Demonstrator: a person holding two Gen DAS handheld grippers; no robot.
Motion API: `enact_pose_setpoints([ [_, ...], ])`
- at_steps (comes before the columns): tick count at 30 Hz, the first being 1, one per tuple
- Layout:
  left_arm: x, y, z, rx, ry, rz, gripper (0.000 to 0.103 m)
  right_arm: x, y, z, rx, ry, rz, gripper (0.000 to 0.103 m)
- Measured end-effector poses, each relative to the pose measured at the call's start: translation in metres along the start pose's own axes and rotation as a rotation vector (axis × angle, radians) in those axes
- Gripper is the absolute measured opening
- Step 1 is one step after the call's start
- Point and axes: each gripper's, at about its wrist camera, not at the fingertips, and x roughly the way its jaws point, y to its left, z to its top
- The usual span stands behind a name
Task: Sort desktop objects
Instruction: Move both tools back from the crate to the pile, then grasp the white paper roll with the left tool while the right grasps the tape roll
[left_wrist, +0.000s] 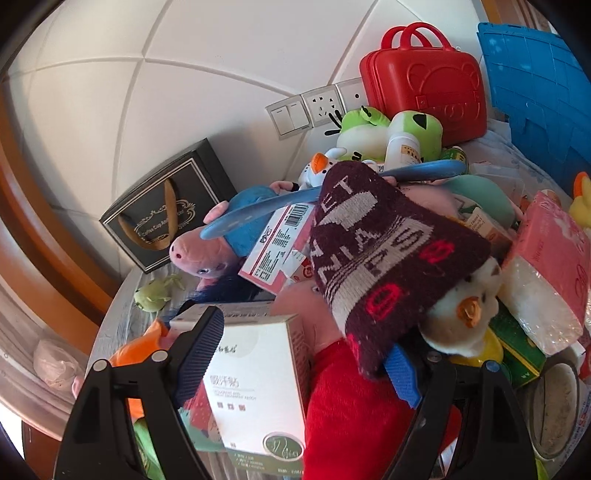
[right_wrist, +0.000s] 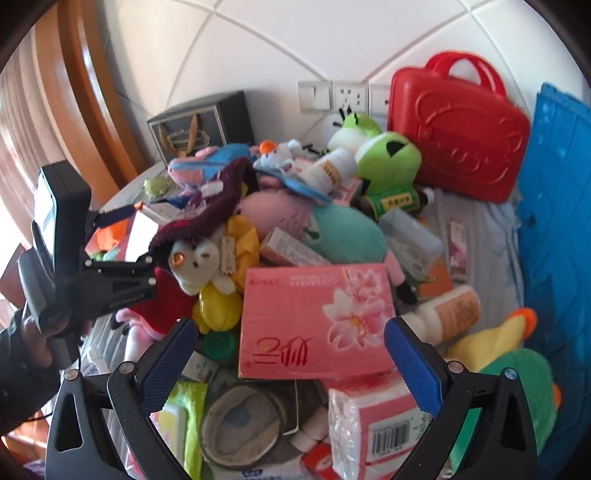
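A heap of toys, boxes and bottles covers the desktop. My left gripper (left_wrist: 301, 365) is open low over the heap. A white carton (left_wrist: 255, 384) and a red cloth (left_wrist: 354, 413) lie between its fingers. A maroon knitted hat (left_wrist: 388, 258) sits on a white plush bird (left_wrist: 469, 306) and drapes over its right fingertip. The right wrist view shows the left gripper (right_wrist: 144, 236) at the left, held by a hand, beside the hat (right_wrist: 214, 206). My right gripper (right_wrist: 293, 365) is open, and a pink tissue box (right_wrist: 314, 317) lies between its blue pads without touching them.
A red carry case (left_wrist: 424, 85) and a blue crate (left_wrist: 535, 92) stand against the wall at the back right. A black gift bag (left_wrist: 166, 206) stands at the back left by wall sockets (left_wrist: 321, 107). Wrapped tissue packs (right_wrist: 369, 428), a round lid (right_wrist: 240, 428) and a duck plush (right_wrist: 509, 365) lie near my right fingers.
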Motion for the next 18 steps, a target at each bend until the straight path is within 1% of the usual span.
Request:
enact_pose_setpoints([
  [2, 0.006, -0.001, 0.003, 0.012, 0.000, -0.006, 0.081, 0.010, -0.001, -0.001, -0.011, 0.017, -0.019, 0.103],
  [4, 0.009, 0.001, 0.005, -0.002, -0.003, -0.018, 0.081, 0.021, -0.005, 0.001, -0.016, 0.036, -0.048, 0.103],
  [7, 0.017, 0.001, 0.007, -0.004, 0.007, -0.048, 0.081, 0.041, -0.010, 0.005, -0.026, 0.087, -0.070, 0.103],
  [8, 0.019, 0.001, 0.008, -0.006, 0.011, -0.052, 0.081, 0.047, -0.011, 0.007, -0.029, 0.101, -0.061, 0.103],
  [11, 0.020, 0.003, 0.007, -0.018, 0.010, -0.070, 0.081, 0.047, -0.014, 0.013, -0.022, 0.082, -0.047, 0.103],
  [14, 0.020, 0.004, 0.008, -0.030, 0.010, -0.110, 0.081, 0.040, -0.015, 0.016, -0.006, 0.056, -0.037, 0.103],
  [15, 0.018, 0.005, 0.009, -0.039, 0.005, -0.136, 0.080, 0.036, -0.014, 0.016, 0.000, 0.052, -0.023, 0.103],
  [16, 0.016, 0.004, 0.009, -0.044, -0.003, -0.167, 0.073, 0.033, -0.013, 0.015, 0.001, 0.055, -0.017, 0.103],
  [17, 0.013, 0.002, 0.010, -0.041, -0.008, -0.203, 0.070, 0.030, -0.011, 0.014, -0.007, 0.060, -0.013, 0.103],
  [18, 0.012, -0.001, 0.010, -0.031, -0.009, -0.215, 0.065, 0.027, -0.007, 0.011, -0.024, 0.068, -0.009, 0.103],
])
